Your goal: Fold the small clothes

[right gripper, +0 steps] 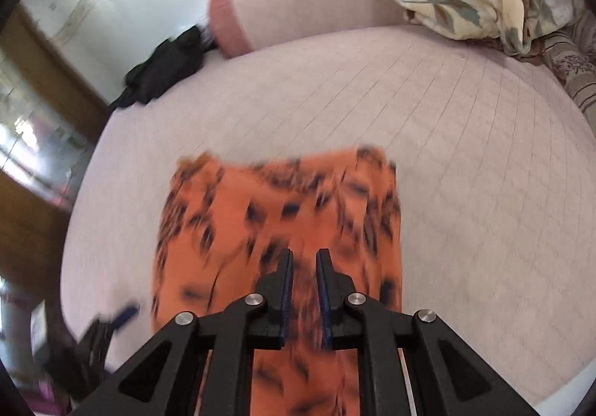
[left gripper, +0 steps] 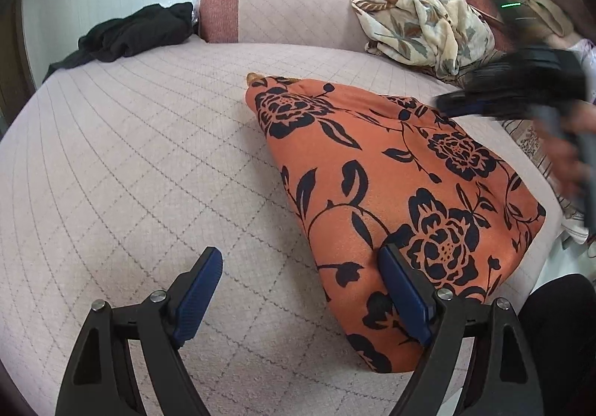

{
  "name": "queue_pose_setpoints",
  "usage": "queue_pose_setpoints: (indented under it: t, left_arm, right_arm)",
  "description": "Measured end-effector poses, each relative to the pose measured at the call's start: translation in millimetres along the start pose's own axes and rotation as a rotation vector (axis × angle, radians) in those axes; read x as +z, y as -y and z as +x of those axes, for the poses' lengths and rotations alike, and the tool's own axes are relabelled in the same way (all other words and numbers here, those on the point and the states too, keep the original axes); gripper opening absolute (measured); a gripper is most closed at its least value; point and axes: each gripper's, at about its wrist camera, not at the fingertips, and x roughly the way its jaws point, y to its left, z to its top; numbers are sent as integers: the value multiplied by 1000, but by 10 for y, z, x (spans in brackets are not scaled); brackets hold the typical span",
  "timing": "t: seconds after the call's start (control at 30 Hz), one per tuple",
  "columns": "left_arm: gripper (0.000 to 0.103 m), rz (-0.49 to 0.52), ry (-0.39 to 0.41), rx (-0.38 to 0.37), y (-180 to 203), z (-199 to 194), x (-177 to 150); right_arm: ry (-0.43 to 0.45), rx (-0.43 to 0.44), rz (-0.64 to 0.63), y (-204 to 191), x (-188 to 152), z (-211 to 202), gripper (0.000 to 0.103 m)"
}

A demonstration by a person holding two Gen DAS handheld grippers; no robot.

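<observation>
An orange garment with a dark flower print (left gripper: pixel 391 192) lies folded on the pink quilted bed. My left gripper (left gripper: pixel 298 263) is open and empty, low over the bed at the garment's near left edge, with its right finger over the cloth. My right gripper (right gripper: pixel 303 259) hovers above the same garment (right gripper: pixel 283 214), which is blurred by motion in the right wrist view. Its jaws stand a narrow gap apart with nothing between them. The right gripper also shows as a dark blur (left gripper: pixel 521 88) at the right of the left wrist view.
A black garment (left gripper: pixel 134 34) lies at the bed's far left by a pink bolster (left gripper: pixel 283 9). A cream leaf-print blanket (left gripper: pixel 424 24) and other clothes are piled at the far right. The bed's edge (left gripper: pixel 540 267) runs close to the garment's right side.
</observation>
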Motion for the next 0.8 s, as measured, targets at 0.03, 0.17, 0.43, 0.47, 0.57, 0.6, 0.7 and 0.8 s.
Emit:
queue_pose_setpoints:
  t: [0.03, 0.17, 0.43, 0.47, 0.57, 0.6, 0.7, 0.8]
  left_arm:
    - [87, 4, 3, 0, 7, 1, 2]
    - [87, 21, 13, 13, 41, -30, -8]
    - [87, 10, 5, 19, 51, -48, -1]
    - [87, 12, 7, 21, 56, -51, -3]
    - [87, 13, 9, 28, 58, -59, -2]
    - [87, 11, 9, 37, 57, -56, 3]
    - [87, 4, 3, 29, 66, -60, 13]
    - [88, 10, 4, 35, 79, -66, 18]
  right_arm:
    - [-14, -26, 16, 10, 126, 178, 17]
    - [-123, -60, 116, 184, 403, 809, 17]
    - [-63, 128, -38, -685, 533, 531, 19]
    - [-78, 157, -62, -829, 509, 587, 19]
    - [-129, 148, -97, -1062, 396, 854, 19]
    - [-170, 127, -98, -1098, 356, 1041, 21]
    - [-143, 128, -83, -1119, 295, 1163, 22]
    - [-154, 138, -85, -1050, 262, 981, 22]
